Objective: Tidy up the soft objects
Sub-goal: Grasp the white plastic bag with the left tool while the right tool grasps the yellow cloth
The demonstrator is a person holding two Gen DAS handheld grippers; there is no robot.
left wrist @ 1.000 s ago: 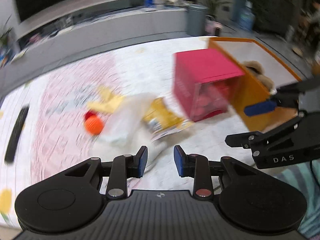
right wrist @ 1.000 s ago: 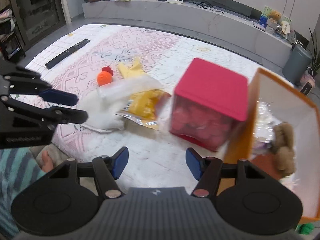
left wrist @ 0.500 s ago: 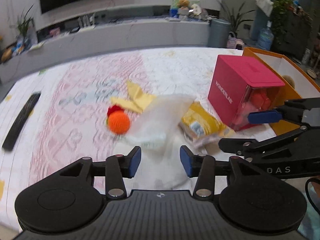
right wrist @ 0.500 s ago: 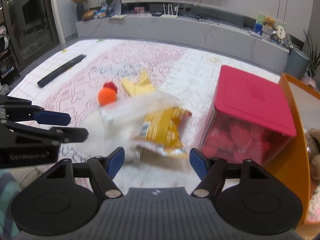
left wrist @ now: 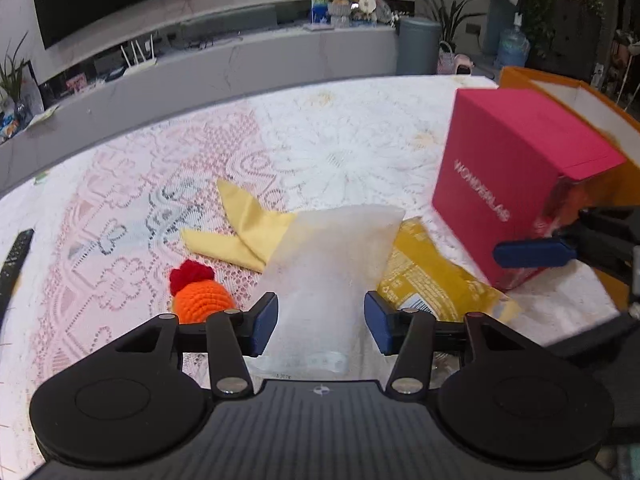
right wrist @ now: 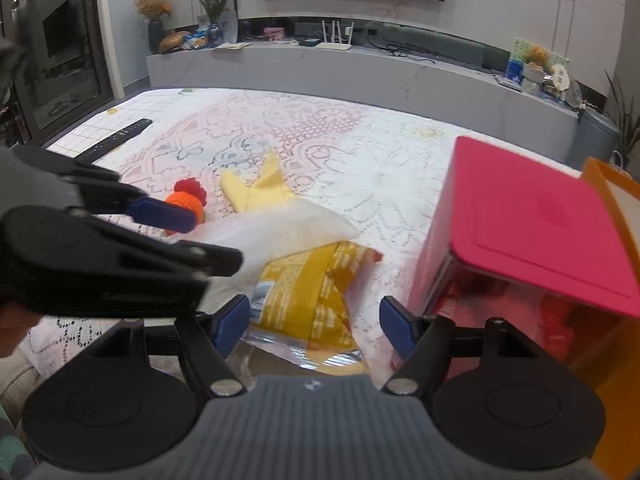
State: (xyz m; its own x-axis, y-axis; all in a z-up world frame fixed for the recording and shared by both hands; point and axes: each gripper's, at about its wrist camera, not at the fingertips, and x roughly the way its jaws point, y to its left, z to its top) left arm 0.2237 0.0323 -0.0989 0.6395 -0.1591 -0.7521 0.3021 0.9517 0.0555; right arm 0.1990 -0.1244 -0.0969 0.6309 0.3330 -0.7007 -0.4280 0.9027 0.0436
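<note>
Left gripper (left wrist: 321,329) jaws opening, nothing pinched; translucent white bag (left wrist: 328,276) lies between and just ahead of its pads, so it looks lined up for that pick. Right gripper (right wrist: 314,326) spread wide, empty, framing the yellow snack packet (right wrist: 310,294), partly under the bag. Packet print too blurred to read. Left of the left gripper: orange crochet toy (left wrist: 200,294); past it, yellow cloth (left wrist: 246,234). Far right: pink box (left wrist: 516,184), side reads "WONDERLAB", beside the orange bin (left wrist: 560,84), probably the drop target.
</note>
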